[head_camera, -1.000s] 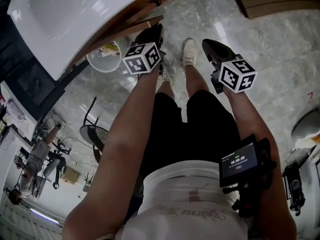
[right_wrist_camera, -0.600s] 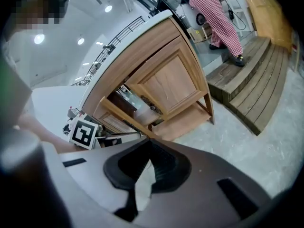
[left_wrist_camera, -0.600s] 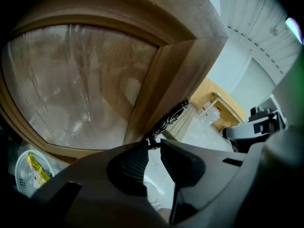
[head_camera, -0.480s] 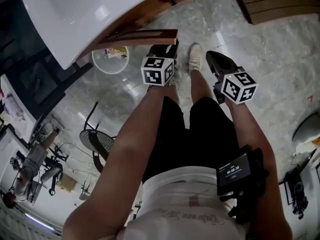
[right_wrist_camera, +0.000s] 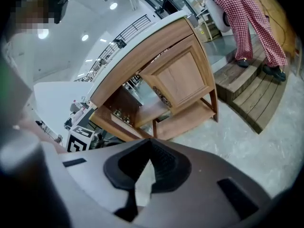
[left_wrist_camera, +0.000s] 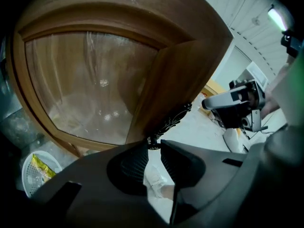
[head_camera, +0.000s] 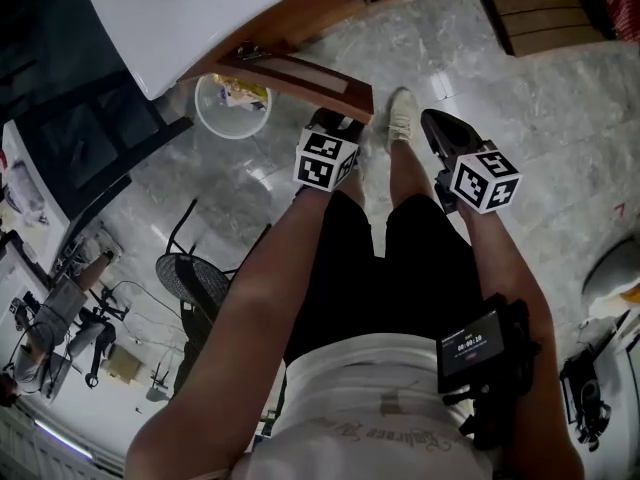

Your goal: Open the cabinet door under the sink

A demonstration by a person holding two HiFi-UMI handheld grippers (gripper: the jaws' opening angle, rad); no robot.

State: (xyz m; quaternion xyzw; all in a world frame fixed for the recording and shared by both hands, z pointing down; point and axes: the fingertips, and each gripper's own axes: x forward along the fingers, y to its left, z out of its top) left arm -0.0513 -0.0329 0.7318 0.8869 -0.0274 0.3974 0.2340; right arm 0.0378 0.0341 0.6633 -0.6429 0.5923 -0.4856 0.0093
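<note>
at our left gripper (left_wrist_camera: pixel 153 144), jaws clamp the cabinet door (left_wrist_camera: pixel 95 89) by its handle (left_wrist_camera: pixel 172 120); our right gripper (right_wrist_camera: pixel 150 140) beside it is closed, empty.

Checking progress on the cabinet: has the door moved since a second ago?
Yes. The cabinet door has swung farther out from under the sink, opening wider, with the left gripper clamped on its handle.

Person is wearing black shorts (head_camera: pixel 380 268), white shirt (head_camera: pixel 370 408) with cursive lettering at bottom centre, white sneaker (head_camera: pixel 402 118) up top. Dark grey left gripper (left_wrist_camera: pixel 153 145) and right gripper (right_wrist_camera: pixel 150 144) are carrying black-and-white marker cubes (head_camera: pixel 326 160). Black screen device (head_camera: pixel 478 343) is showing at lower right.
</note>
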